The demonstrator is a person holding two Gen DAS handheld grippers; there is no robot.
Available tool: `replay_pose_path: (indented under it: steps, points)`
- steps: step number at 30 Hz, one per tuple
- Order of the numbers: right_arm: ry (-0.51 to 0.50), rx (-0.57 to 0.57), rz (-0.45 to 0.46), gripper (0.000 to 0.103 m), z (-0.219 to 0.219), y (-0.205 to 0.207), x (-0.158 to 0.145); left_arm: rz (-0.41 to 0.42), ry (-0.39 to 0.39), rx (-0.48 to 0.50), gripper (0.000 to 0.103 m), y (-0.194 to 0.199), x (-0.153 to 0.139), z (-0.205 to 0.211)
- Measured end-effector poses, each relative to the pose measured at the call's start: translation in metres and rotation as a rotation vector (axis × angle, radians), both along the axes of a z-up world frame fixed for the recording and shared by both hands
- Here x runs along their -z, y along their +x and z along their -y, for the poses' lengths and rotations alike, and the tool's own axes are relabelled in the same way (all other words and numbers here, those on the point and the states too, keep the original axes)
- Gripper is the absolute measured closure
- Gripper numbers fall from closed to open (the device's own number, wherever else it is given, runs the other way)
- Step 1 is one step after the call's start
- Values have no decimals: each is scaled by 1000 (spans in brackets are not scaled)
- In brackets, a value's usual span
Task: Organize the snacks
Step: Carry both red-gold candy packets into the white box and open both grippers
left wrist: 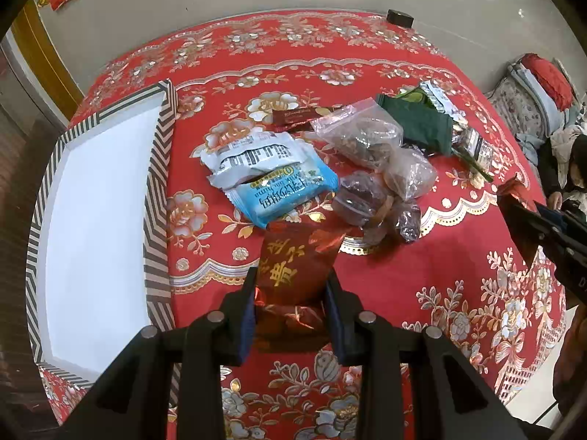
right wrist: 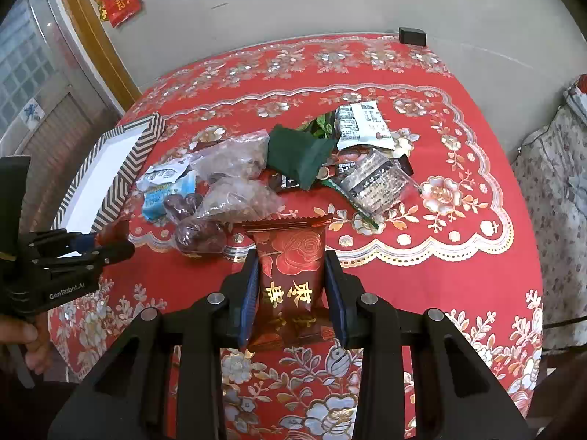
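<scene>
Left wrist view shows my left gripper [left wrist: 291, 293] clamped on a dark red foil snack packet with gold characters [left wrist: 293, 271], the jaws pressed against both its sides above the near part of the round table in its red floral cloth [left wrist: 422, 267]. Just beyond that packet lies the snack pile, around the table's middle: a light blue and white milk-candy pouch [left wrist: 282, 190], a grey-white pouch with a barcode [left wrist: 249, 156] partly over it, and clear plastic bags of brown dried fruit [left wrist: 370, 139] to their right. A dark green packet [left wrist: 422, 124] sits behind those bags, toward the far right edge. Along the table's left edge rests an open box with black-and-white striped walls and a white floor [left wrist: 157, 168]; no snack shows in the part I can see.

Right wrist view has my right gripper [right wrist: 290, 286] closed on a second dark red packet printed with a rose and gold characters [right wrist: 291, 275], jaws tight on both sides, held above the near edge. A silver-grey printed wrapper [right wrist: 374, 183] lies right of the green packet. A small black block [right wrist: 412, 36] sits at the far edge.
</scene>
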State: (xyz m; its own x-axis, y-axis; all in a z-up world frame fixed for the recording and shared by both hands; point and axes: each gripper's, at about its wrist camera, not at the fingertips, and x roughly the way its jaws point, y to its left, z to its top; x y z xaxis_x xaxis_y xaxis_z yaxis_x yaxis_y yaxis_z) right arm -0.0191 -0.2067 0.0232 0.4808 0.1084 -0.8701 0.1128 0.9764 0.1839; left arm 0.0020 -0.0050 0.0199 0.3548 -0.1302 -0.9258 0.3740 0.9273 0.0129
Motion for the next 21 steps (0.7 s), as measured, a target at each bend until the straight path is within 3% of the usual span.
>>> replay_pose_path:
  steps: [21]
  points:
    - [-48, 10, 11, 70, -29, 6, -16, 18, -56, 33, 68, 12, -12, -31]
